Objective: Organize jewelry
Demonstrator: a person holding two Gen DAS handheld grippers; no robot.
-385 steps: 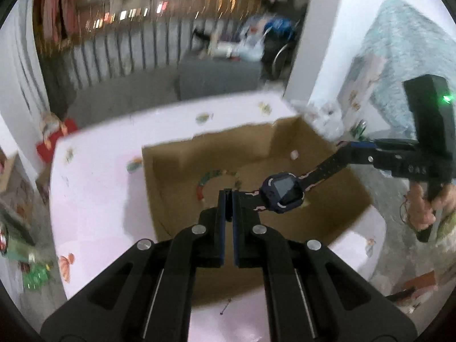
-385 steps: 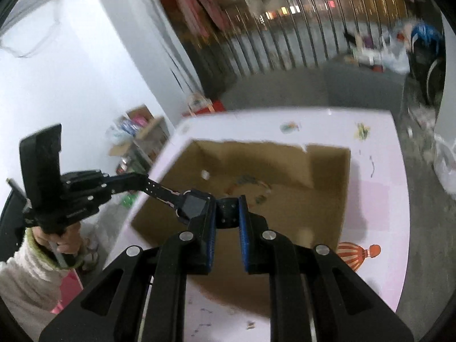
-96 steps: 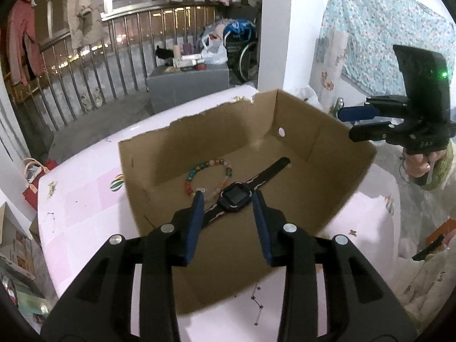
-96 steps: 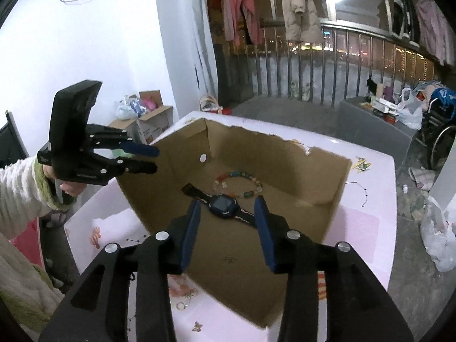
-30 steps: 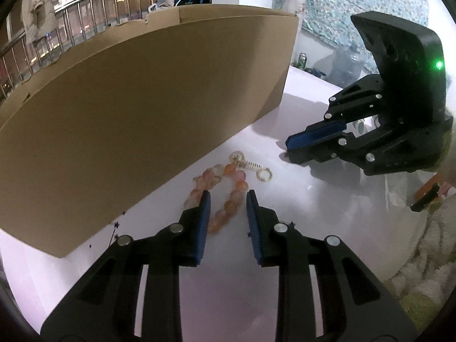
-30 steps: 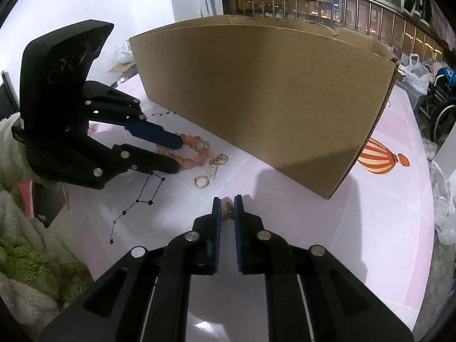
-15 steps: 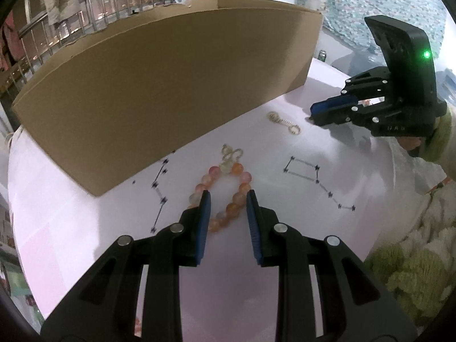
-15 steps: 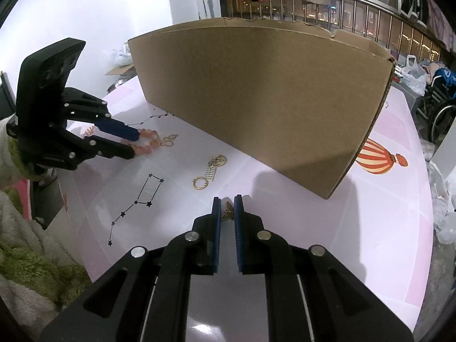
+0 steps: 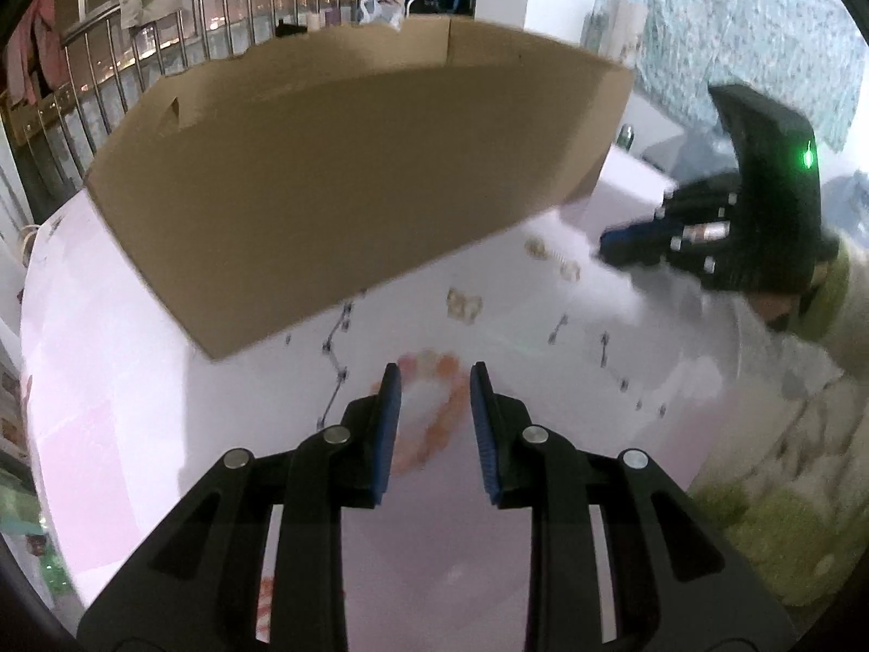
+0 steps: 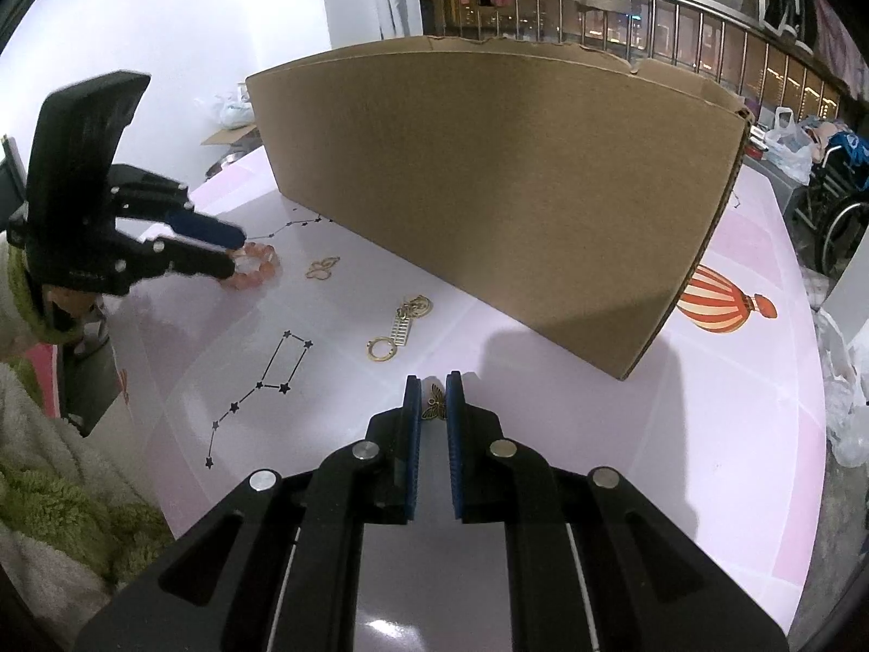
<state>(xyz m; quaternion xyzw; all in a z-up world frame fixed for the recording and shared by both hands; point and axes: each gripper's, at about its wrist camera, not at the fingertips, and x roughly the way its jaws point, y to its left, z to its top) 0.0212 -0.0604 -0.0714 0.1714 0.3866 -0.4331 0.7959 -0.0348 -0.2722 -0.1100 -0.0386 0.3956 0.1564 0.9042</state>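
Covering the table (image 10: 706, 424), a pink cloth shows printed constellations (image 10: 260, 375).

pink bead bracelet (image 10: 252, 267) flat at 10 o'clock | gold keychain (image 10: 399, 328) centre | butterfly charm (image 10: 433, 407) at 6 o'clock

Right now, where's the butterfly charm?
Right wrist view: butterfly charm sits pinched in the right gripper, just in front of the gold keychain.
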